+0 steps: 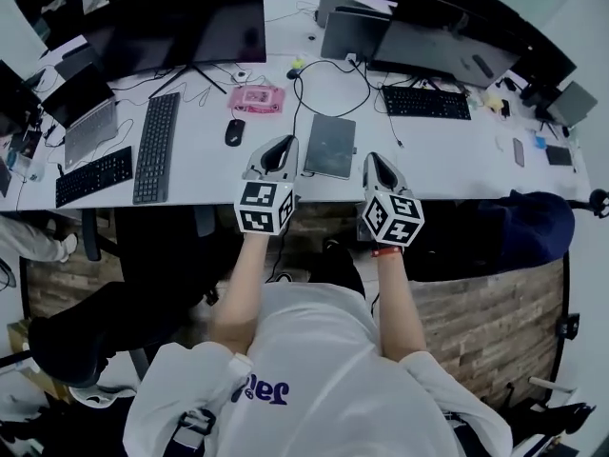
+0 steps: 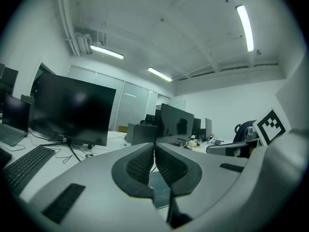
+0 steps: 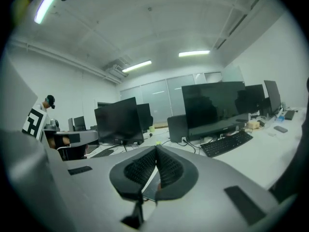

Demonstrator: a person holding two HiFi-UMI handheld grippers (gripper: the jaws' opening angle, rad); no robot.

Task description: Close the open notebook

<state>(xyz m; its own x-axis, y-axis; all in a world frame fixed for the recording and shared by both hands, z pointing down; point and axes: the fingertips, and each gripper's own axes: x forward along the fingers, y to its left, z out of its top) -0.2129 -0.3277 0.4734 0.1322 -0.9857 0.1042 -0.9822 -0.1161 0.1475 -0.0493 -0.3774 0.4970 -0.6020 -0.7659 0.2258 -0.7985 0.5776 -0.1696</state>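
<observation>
A dark grey notebook [image 1: 330,146] lies flat near the front edge of the white desk [image 1: 447,160], its cover facing up. My left gripper [image 1: 284,142] hovers just left of it, jaws shut with nothing between them. My right gripper [image 1: 373,158] is just right of the notebook, also shut and empty. In the left gripper view the pads [image 2: 143,164] meet at the left gripper [image 2: 154,146], and a strip of the notebook [image 2: 159,190] shows below them. The right gripper [image 3: 156,150] likewise has its pads [image 3: 169,167] pressed together above a sliver of the notebook [image 3: 150,189].
A black keyboard [image 1: 157,146] and a mouse [image 1: 234,131] lie left of the notebook, with a pink object [image 1: 256,98] behind. Another keyboard [image 1: 425,103], monitors [image 1: 181,22], a laptop [image 1: 88,112] and cables crowd the back. A dark blue chair [image 1: 523,231] stands at the right.
</observation>
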